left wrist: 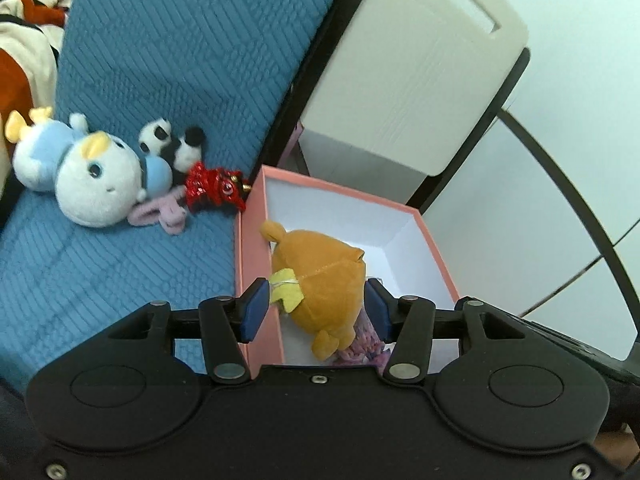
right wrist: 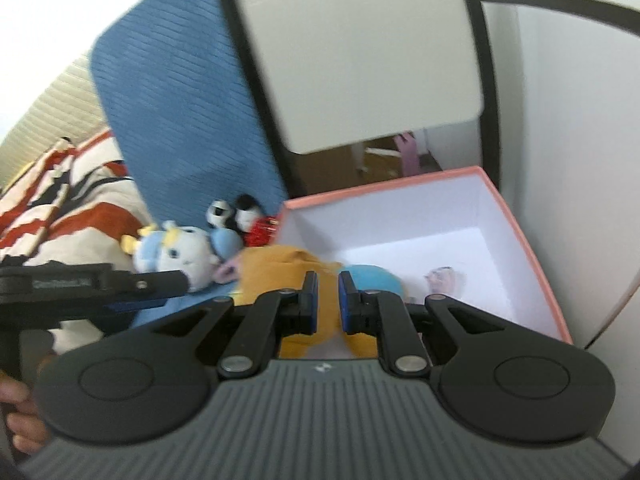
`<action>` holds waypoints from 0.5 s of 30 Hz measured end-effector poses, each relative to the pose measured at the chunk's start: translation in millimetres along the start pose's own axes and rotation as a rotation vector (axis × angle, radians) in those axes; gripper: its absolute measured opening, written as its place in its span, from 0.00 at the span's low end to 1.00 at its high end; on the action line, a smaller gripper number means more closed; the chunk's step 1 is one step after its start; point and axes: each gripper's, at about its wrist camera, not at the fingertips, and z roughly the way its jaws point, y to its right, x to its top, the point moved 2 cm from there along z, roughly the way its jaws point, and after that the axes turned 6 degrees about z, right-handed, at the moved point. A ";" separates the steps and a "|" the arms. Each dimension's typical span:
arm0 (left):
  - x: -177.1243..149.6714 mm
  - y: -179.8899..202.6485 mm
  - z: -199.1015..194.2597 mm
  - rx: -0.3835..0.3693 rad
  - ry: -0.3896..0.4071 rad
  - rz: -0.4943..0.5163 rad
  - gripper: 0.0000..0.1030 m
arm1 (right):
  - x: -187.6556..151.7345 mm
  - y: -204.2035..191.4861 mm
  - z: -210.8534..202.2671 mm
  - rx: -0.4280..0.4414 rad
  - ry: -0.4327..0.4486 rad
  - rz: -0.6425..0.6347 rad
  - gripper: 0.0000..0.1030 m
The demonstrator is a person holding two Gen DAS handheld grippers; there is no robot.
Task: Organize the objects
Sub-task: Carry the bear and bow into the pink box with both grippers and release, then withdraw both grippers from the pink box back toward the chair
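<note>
Black hand-held gripper [left wrist: 316,304] with blue pads [left wrist: 256,310], silver rivets.

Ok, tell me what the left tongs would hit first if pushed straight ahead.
Most likely the orange plush toy, which sits between the left tongs, half inside the pink box. The pads seem just clear of it, though depth is hard to judge.

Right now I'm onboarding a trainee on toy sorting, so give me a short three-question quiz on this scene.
1. True or false: the orange plush toy lies on the blue quilted cover.
2. Which sits nearest the pink cardboard box? A) white-and-blue plush bird B) red sequined toy C) black-and-white panda plush
3. Fill in: the left claw's blue pads stand ___ of the orange plush.

Key: 1 false, it is in the box; 2 B; 3 clear.
</note>
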 end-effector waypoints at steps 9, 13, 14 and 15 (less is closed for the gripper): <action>-5.8 -23.3 -55.5 0.007 0.061 -0.011 0.49 | -18.2 -53.7 -23.2 0.074 0.011 -0.047 0.14; -10.6 -35.7 -76.1 0.020 0.084 -0.010 0.52 | -26.3 -71.6 -27.1 0.088 0.008 -0.047 0.14; -12.1 -39.2 -81.0 0.025 0.090 -0.007 0.52 | -29.2 -76.1 -27.2 0.092 0.007 -0.051 0.14; -13.7 -42.0 -84.9 0.028 0.094 -0.004 0.53 | -32.5 -80.7 -27.0 0.092 0.007 -0.056 0.14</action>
